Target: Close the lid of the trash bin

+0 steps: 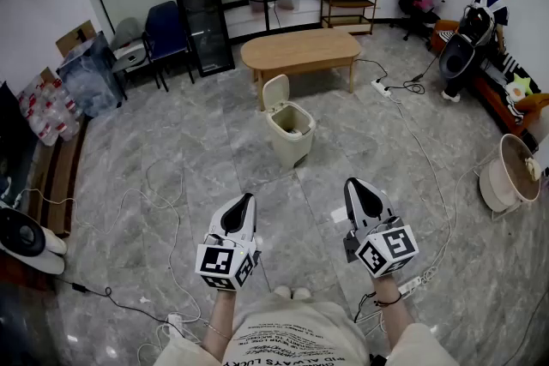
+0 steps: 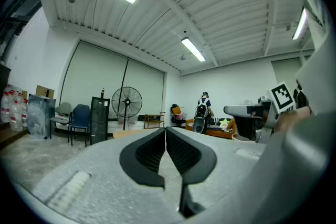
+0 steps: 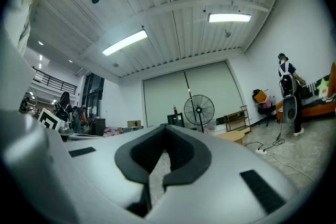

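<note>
The cream trash bin (image 1: 292,137) stands on the floor in mid-room, just in front of the wooden table (image 1: 300,49), with its lid (image 1: 274,92) tipped up at its far-left rim. The lid looks like light, stiff plastic on a hinge, so a push at its top edge should probably swing it down. The hinge and the bin's contents are too small to make out, and neither gripper view shows the bin. The left gripper (image 1: 247,200) and right gripper (image 1: 352,184) are near the person, well apart from the bin, each with jaws together on nothing.

Left gripper (image 1: 248,200), right gripper (image 1: 352,184): white shells, black jaws, marker cubes (image 1: 225,263); beige printed shirt (image 1: 283,339).
</note>
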Available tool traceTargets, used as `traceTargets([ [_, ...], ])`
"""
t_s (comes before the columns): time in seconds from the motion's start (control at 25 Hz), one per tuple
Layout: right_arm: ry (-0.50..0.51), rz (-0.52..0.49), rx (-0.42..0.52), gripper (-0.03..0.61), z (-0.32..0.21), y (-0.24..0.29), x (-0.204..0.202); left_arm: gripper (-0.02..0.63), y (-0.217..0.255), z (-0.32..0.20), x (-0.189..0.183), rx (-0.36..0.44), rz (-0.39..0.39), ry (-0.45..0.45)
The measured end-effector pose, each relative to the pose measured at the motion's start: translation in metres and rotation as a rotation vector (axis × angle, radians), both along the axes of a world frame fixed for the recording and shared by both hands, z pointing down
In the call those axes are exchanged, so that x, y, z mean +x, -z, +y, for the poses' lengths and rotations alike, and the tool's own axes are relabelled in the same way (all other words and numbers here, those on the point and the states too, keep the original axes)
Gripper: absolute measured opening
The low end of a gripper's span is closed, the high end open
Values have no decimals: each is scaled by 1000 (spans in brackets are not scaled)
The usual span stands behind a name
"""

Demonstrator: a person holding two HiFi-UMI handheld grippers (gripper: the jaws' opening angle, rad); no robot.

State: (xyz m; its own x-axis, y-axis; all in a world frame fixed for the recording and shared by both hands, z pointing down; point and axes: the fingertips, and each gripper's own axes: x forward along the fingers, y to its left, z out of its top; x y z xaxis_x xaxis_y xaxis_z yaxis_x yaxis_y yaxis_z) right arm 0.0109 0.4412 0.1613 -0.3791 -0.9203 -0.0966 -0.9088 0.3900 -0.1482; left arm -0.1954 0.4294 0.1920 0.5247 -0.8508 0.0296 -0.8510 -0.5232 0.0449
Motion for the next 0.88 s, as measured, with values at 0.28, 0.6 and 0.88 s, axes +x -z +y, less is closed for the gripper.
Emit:
traceTargets([
  [0.28,-2,-13,1,5,2,-5,5,25,-4,3,1,-11,8,1],
  [0.6,33,-44,-8,5,5,-13,9,26,-2,6,1,-9,13,52],
  [0.88,54,-44,-16,5,6,-21,14,162,-3,8,1,9,39,92],
])
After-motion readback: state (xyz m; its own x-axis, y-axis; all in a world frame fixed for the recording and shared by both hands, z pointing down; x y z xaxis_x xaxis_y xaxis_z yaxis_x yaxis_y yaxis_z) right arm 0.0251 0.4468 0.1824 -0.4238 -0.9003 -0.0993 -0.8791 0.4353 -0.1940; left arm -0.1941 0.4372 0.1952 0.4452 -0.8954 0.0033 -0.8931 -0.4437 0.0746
